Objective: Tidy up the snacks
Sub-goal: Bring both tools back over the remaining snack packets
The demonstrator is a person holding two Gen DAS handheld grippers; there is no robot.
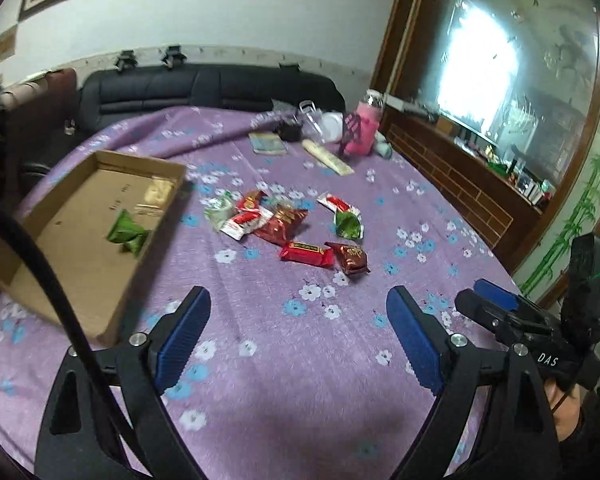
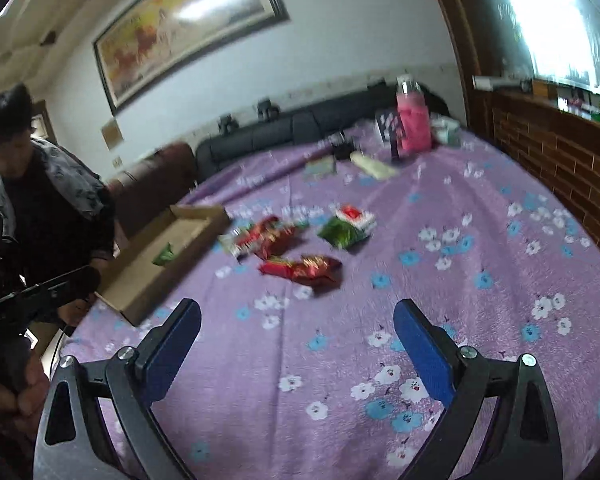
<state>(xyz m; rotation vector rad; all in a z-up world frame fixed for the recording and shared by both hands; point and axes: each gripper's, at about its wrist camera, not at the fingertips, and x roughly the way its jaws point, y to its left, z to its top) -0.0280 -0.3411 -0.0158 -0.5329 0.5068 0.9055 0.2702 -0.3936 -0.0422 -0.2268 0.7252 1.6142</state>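
Observation:
A shallow cardboard box (image 1: 80,248) lies at the left on the purple flowered cloth. It holds a green packet (image 1: 126,236) and a pale one at its far end. Several loose snacks lie right of it, among them a red bar (image 1: 306,254), a dark red packet (image 1: 350,258) and a green packet (image 1: 348,226). My left gripper (image 1: 298,296) hovers open over bare cloth in front of the pile, nothing between its blue pads. My right gripper (image 2: 298,308) is open and empty too, short of the red packets (image 2: 300,268). The box (image 2: 168,264) lies to its left.
At the far end of the table stand a pink bottle (image 1: 364,128), a booklet (image 1: 268,144), a long cream packet (image 1: 328,158) and clear plastic items. A dark sofa (image 1: 204,88) runs behind. A wooden cabinet (image 1: 460,184) borders the right. A person (image 2: 48,200) stands at the left.

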